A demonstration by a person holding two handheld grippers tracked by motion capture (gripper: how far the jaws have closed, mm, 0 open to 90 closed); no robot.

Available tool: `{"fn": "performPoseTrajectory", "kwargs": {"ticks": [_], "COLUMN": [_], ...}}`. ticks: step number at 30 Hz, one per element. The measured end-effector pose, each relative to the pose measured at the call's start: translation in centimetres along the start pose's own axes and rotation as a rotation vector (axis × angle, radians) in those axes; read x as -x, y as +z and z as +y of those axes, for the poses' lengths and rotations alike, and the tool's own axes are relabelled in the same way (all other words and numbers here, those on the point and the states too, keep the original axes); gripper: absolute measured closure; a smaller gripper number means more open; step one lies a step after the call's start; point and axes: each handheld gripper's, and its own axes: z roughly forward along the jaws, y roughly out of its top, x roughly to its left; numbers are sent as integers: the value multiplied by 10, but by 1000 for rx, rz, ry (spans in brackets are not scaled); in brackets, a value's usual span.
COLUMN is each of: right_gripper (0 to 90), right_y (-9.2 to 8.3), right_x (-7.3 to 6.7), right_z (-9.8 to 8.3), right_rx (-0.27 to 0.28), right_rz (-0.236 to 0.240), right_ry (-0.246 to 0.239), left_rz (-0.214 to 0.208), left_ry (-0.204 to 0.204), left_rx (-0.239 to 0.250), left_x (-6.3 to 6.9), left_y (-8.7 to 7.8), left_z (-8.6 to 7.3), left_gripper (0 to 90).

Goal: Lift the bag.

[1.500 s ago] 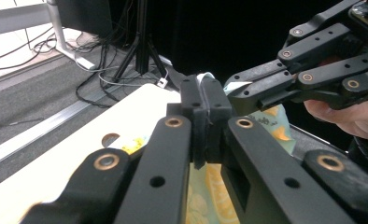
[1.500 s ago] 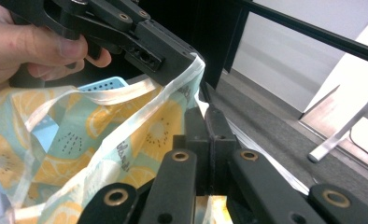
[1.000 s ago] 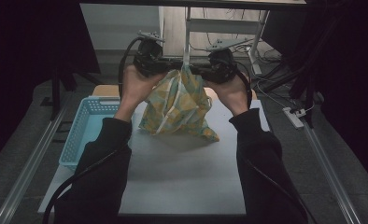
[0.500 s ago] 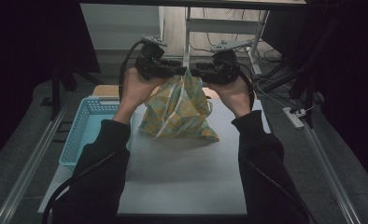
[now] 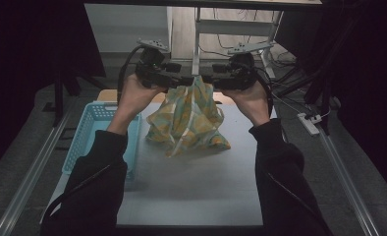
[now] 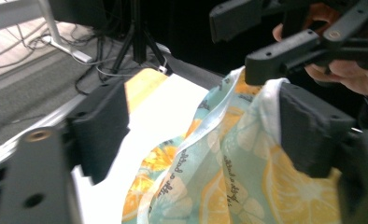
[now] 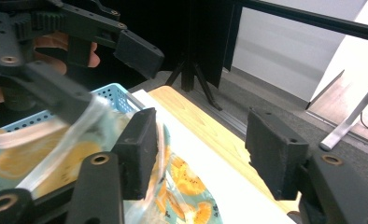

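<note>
Looking down from the high view, one light blue plastic basket (image 5: pixel 94 129) sits at the table's left edge, one white mat (image 5: pixel 191 187) covers the table's middle, and one drawstring bag (image 5: pixel 187 123) printed with orange slices on pale teal rises from the mat. Two hand-held grippers meet above it. The left gripper (image 5: pixel 181 81) and the right gripper (image 5: pixel 208 81) point toward each other, tips close together, right at the bag's gathered top, with the bag hanging below and between them.

From the left gripper view, that gripper's jaws have just been opening and stand wide; the bag's white-edged rim (image 6: pixel 266 100) lies between them and rests against the right-hand jaw, while the other jaw is well clear of the cloth.

From the right gripper view, its jaws have also just been opening and stand apart; the bag's edge (image 7: pixel 161 140) lies against the left-hand jaw, the gap between the jaws holds nothing.
</note>
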Motion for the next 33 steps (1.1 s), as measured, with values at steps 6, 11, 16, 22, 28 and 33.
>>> {"fn": "performPoseTrajectory", "kwargs": {"ticks": [6,11,16,22,28,33], "right_gripper": [401,389,354,311,241,195], "right_y": [-5,-8,-11,-14,-16,-19], "right_x": [-1,-4,-6,-9,-13,-17], "right_z": [-2,-3,-7,-17,-28,-39], "right_rx": [2,-7,-12,-17,3,7], "right_rz": [8,13,22,44,56,60], "right_ry": [5,-5,0,8,19,25], "left_rz": [-6,6,25,50,71,94], "left_ry": [11,14,9,-5,-16,-39], "left_rx": [-18,-22,-25,-37,-37,-37], "left_x": [7,10,8,6,4,5], "left_y": [-9,-19,-26,-30,-32,-33], "left_z": [-1,-3,-11,-31,-53,-70], "left_gripper": [81,56,39,6,0,0]}}
